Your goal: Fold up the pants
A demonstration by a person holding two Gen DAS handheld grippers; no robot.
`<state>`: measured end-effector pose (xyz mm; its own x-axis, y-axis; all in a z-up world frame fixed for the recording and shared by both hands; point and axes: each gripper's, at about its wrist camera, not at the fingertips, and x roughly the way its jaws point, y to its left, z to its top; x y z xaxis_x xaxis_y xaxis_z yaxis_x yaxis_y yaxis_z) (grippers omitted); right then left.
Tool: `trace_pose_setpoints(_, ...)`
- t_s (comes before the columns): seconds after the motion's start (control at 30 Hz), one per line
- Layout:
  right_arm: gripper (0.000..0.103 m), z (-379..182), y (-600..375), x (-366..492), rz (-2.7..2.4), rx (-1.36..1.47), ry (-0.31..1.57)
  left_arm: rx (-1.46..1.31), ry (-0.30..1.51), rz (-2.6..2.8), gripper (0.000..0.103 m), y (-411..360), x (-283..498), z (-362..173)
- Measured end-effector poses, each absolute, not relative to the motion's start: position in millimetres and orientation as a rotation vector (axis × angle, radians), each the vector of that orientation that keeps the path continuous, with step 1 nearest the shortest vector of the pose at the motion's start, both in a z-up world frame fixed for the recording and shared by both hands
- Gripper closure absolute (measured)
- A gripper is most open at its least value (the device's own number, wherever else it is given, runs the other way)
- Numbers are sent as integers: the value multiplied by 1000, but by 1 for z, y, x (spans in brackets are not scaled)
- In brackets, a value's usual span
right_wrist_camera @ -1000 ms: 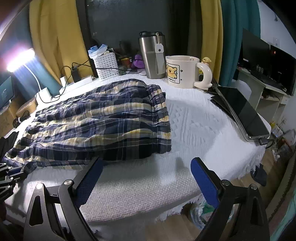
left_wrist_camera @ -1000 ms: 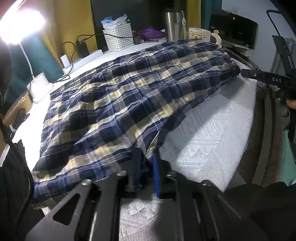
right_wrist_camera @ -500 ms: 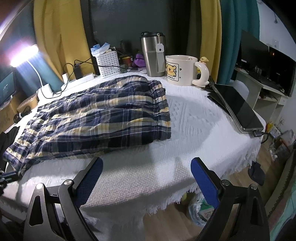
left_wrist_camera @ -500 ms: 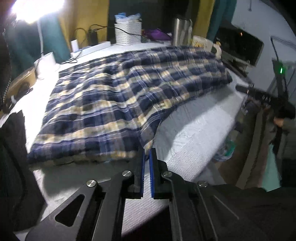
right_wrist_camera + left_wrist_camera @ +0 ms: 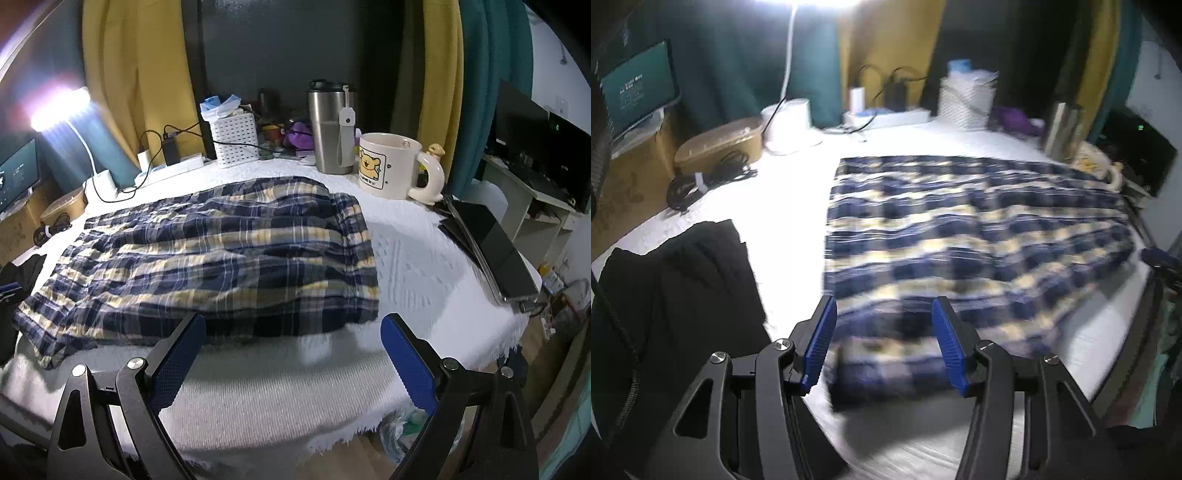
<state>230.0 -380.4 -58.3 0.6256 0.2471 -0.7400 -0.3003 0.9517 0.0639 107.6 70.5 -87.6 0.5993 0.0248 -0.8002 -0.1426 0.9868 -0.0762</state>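
Both my grippers are empty. The left gripper (image 5: pixel 882 343) has its blue pads spread to a middling gap with nothing between them, and the right gripper (image 5: pixel 291 362) stands wider still, also holding nothing.

Just ahead of the left fingers, the leg end of the plaid pants (image 5: pixel 960 236) lies flat on the white tablecloth (image 5: pixel 790 206); the nearest hem corner sits between and just beyond the two pads, though that view is smeared by motion blur and I cannot tell whether the tips touch cloth. To the left of the fingers lies a black garment (image 5: pixel 679 280), apart from the pants. Ahead of the right fingers, the near long edge of the pants (image 5: pixel 207 258) runs across the view, with the gathered waistband at the far right end, closest to the right pad's side.

I judge the cloth thin, light and limp: it wrinkles readily, will sag between two holds and will not keep a crease by itself. It should not slip much against the textured tablecloth. The pants look already doubled leg on leg, so I would pinch both layers together at the hem corners or at the waistband, where the gathered band gives a thicker bite.

Farther off, beyond the waistband, stand a cartoon mug (image 5: pixel 391 166), a steel tumbler (image 5: pixel 328 125) and a white basket (image 5: pixel 234 138), well clear of my fingers.
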Motion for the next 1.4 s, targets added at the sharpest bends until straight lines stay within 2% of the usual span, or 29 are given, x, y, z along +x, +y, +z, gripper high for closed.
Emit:
trace_pose_setpoints(0.23,7,-60,-378,247,290,-68,857,-102,971,69,50,79,133,-108)
trace_pose_setpoints(0.27,7,-61,-378,249,288,-68,859,-82,977,67,57,77,136,-111)
trace_pose_setpoints(0.3,7,-61,-377,250,286,-68,860,-62,990,69,73,74,137,-114)
trace_pose_setpoints(0.47,7,-62,-372,259,282,-69,862,23,973,103,101,70,136,-125)
trace_pose_setpoints(0.57,7,-61,-367,265,290,-73,861,-4,959,140,102,78,136,-125)
trace_pose_setpoints(0.73,7,-54,-358,275,299,-80,844,-67,980,140,102,91,137,-123)
trace_pose_setpoints(0.93,7,-37,-345,285,305,-102,808,-155,972,151,97,117,139,-100)
trace_pose_setpoints(0.97,7,-35,-341,287,312,-104,800,-159,962,147,85,122,142,-95)
trace_pose_setpoints(1.0,7,-34,-339,289,315,-105,796,-160,952,141,66,125,145,-91)
trace_pose_setpoints(1.07,7,-33,-333,295,323,-103,791,-155,932,129,55,130,156,-86)
trace_pose_setpoints(1.4,7,-44,-313,331,326,-80,820,-71,956,17,55,123,239,-97)
